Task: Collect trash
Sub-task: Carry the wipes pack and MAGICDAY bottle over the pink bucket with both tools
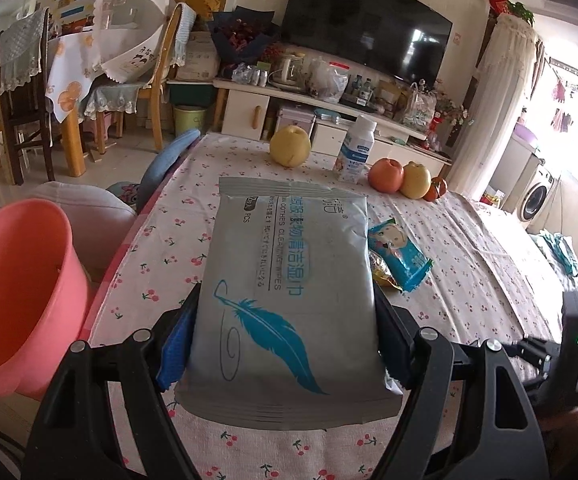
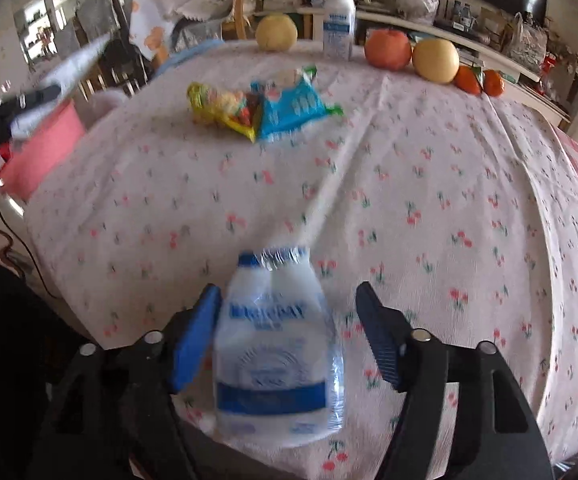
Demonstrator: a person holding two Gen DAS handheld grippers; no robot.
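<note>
The left gripper (image 1: 285, 344) pinched a grey wet-wipes pack (image 1: 289, 280) across its width, both pads pressed against its sides, and held it above the cherry-print tablecloth (image 1: 469, 264) with the pink bucket (image 1: 17, 280) off the table's left edge. The pack stuck out far beyond the pads and was gripped only near its lower end — if it flexed or the hold loosened on the way across, it could slide out and land on the cloth or the floor short of the bucket. The right gripper (image 2: 289, 336) stood spread around a crumpled white and blue plastic bottle wrapper (image 2: 277, 352); its left pad sat just beside the plastic while the right one stood clear of it, so nothing was held. That picture was blurred, and a thin, springy film like this looked likely to buckle or skid away when the jaws closed off-centre. Further up the table a yellow snack wrapper (image 2: 221, 108) and a blue wrapper (image 2: 289, 108) lay touching, not yet collected, close to the fruit and the upright milk bottle (image 1: 355, 150) — a careless reach might knock those. What showed of the bucket's inner wall was bare; its bottom was hidden, so I could not tell what it held.
</note>
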